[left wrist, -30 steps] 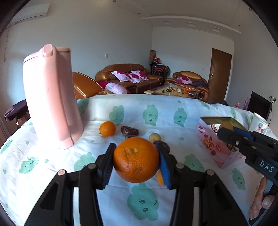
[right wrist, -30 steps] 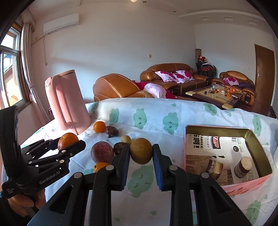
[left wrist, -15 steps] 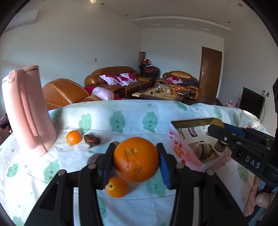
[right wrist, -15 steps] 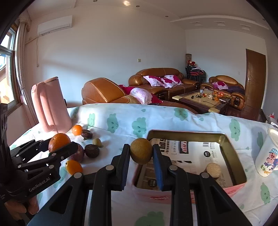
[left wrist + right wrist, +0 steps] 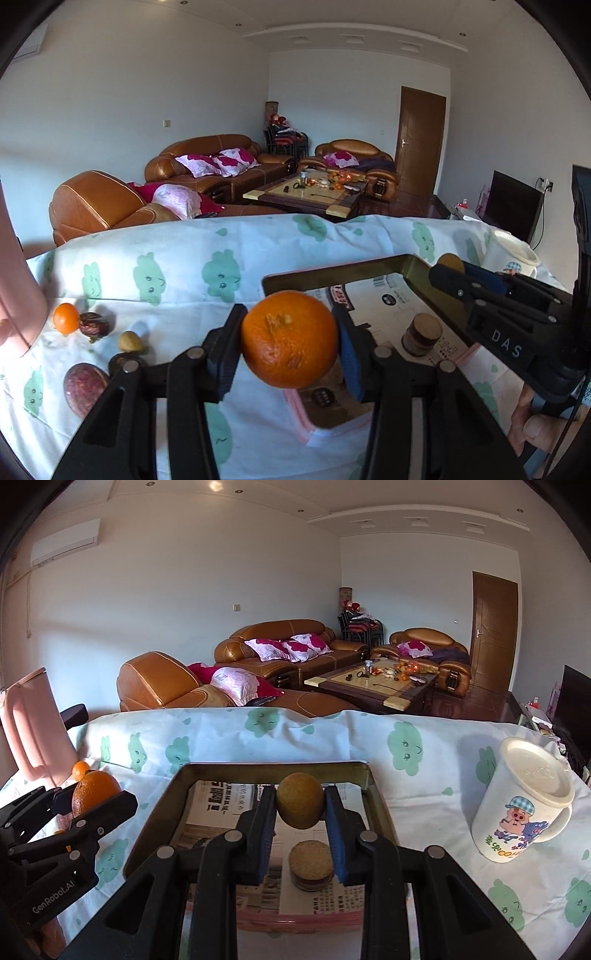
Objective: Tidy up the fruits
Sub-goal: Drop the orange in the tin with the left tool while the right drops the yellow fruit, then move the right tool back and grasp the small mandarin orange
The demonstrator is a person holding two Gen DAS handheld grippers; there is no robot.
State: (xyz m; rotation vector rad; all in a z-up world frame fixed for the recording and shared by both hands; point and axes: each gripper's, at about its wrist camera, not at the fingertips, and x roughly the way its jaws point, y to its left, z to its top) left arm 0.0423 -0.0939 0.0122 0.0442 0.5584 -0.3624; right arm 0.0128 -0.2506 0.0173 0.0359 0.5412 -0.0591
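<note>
My left gripper [image 5: 290, 345] is shut on a large orange [image 5: 290, 338] and holds it above the near left corner of the paper-lined box [image 5: 332, 275]. My right gripper [image 5: 300, 810] is shut on a yellow-brown round fruit [image 5: 300, 805], held above the inside of the same box [image 5: 273, 766]. A cork-lidded jar [image 5: 311, 864] lies in the box under the right gripper. Loose on the cloth at left are a small orange [image 5: 65, 317], a dark wrinkled fruit [image 5: 94, 325], a small yellow fruit [image 5: 130, 341] and a purple fruit [image 5: 85, 387].
A pink jug [image 5: 31, 731] stands at the table's left. A white lidded mug [image 5: 524, 805] stands right of the box. The table is covered with a white cloth with green prints [image 5: 303, 725]. Sofas and a coffee table lie beyond.
Both grippers moved right with their fruits, away from the loose fruit pile. The right one now hangs over the box; the left has reached the box's corner.
</note>
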